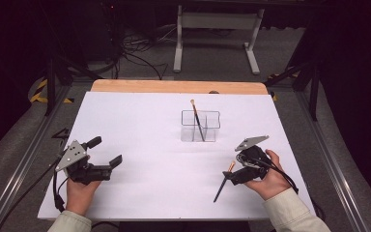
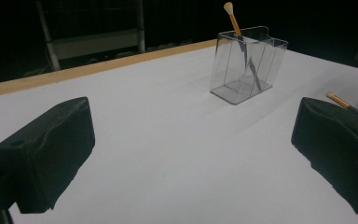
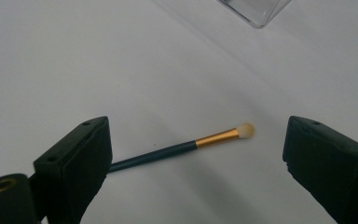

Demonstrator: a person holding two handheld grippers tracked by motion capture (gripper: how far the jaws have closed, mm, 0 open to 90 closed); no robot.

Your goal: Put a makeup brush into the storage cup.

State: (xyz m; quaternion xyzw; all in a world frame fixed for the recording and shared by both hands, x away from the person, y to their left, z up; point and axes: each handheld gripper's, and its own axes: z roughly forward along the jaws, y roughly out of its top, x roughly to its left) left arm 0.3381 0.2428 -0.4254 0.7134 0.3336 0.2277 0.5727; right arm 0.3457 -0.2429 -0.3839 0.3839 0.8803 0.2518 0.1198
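Hovering low right in the high view, the right tool has its jaws spread, nothing pinched. The slim dark-handled brush with gold ferrule and pale tip lies flat on the white worktop, straddled by the jaws in the right gripper view: handle end runs behind the lower-left jaw, pale tip sits in the gap short of the right jaw. Long axis runs across the gap, not along the pads; my read: rotate the wrist before closing, else it pinches end-on. Left tool, lower left, also spread and empty, well apart from it. Clear plastic divided holder at centre already holds another upright brush.
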